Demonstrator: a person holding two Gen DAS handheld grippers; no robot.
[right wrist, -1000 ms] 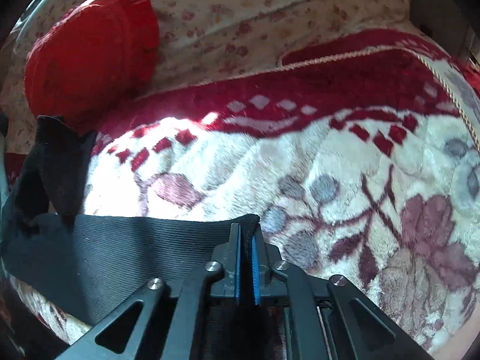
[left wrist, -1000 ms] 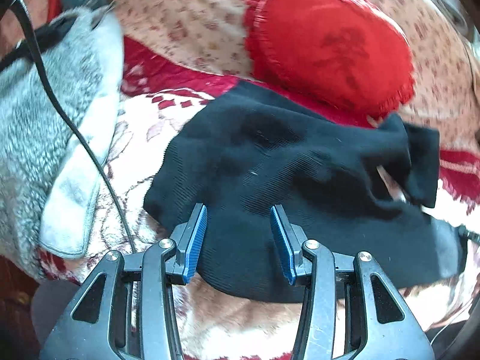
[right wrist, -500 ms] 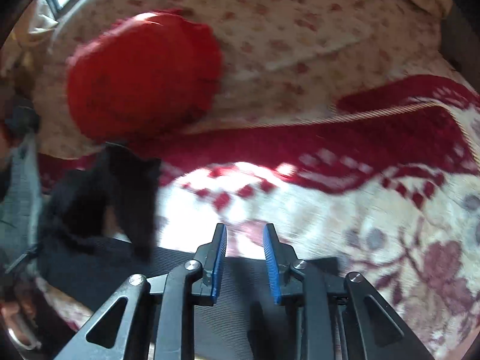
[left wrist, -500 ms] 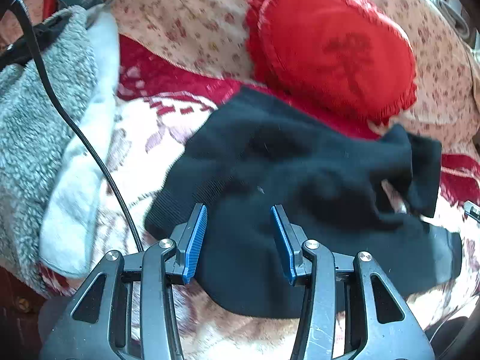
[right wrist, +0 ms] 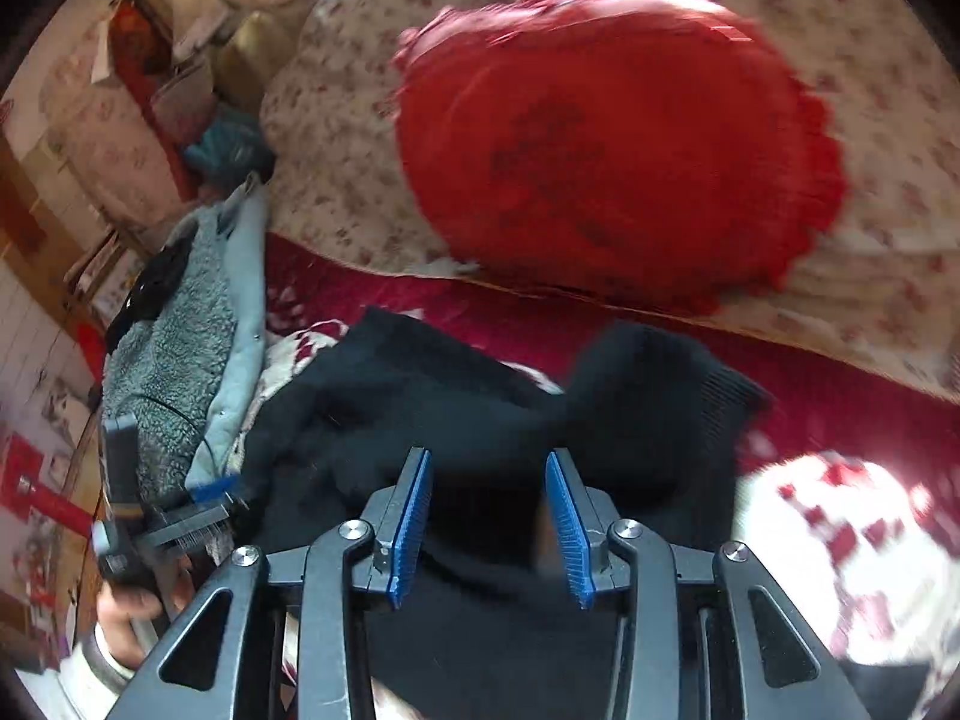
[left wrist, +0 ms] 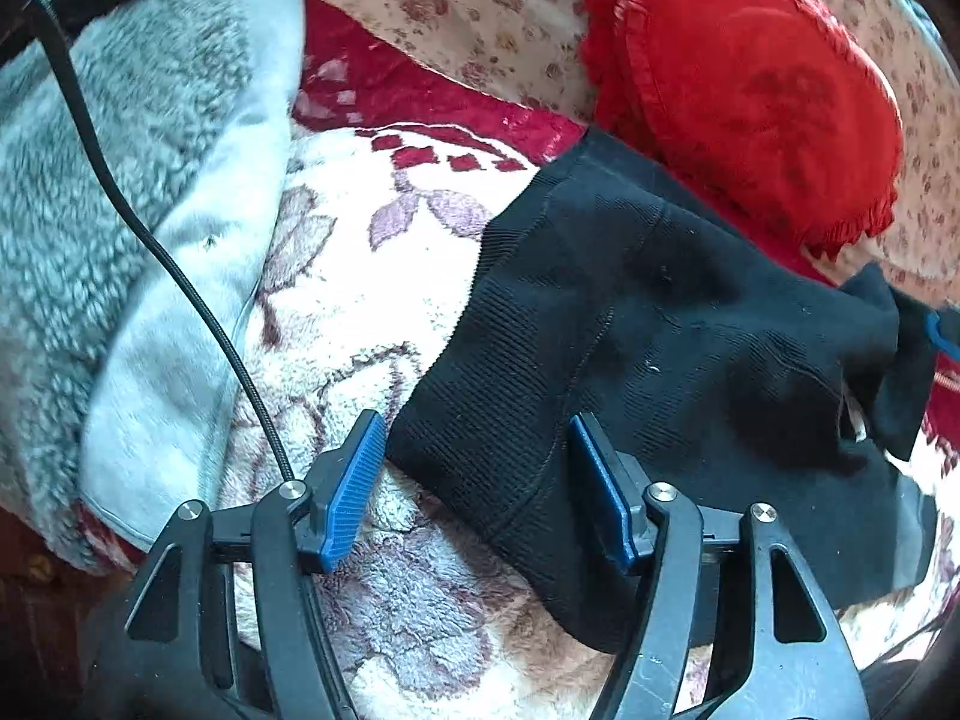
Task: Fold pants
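Note:
The black pants (left wrist: 648, 348) lie bunched and folded over on a floral plush blanket (left wrist: 372, 276). My left gripper (left wrist: 480, 474) hovers at their near left corner. Its jaws are opening and straddle the ribbed edge, and the blue pads do not press on the cloth. In the right wrist view the pants (right wrist: 432, 414) fill the middle, with a cuff end (right wrist: 678, 396) flopped over on the right. My right gripper (right wrist: 489, 510) hangs just above them. Its jaws are opening and grip nothing. The left gripper (right wrist: 204, 498) and the hand (right wrist: 126, 606) holding it show at the left edge.
A round red fringed cushion (left wrist: 750, 90) leans on a flowered sheet (left wrist: 468, 12) behind the pants. A grey fleece garment (left wrist: 120, 180) lies to the left, and a black cable (left wrist: 180, 276) runs across it. Room clutter (right wrist: 150, 60) stands at the far left.
My right gripper let go of the pants' edge, opened, and swung up and left over the pile. My left gripper's jaws spread wider and it shifted a little toward the corner.

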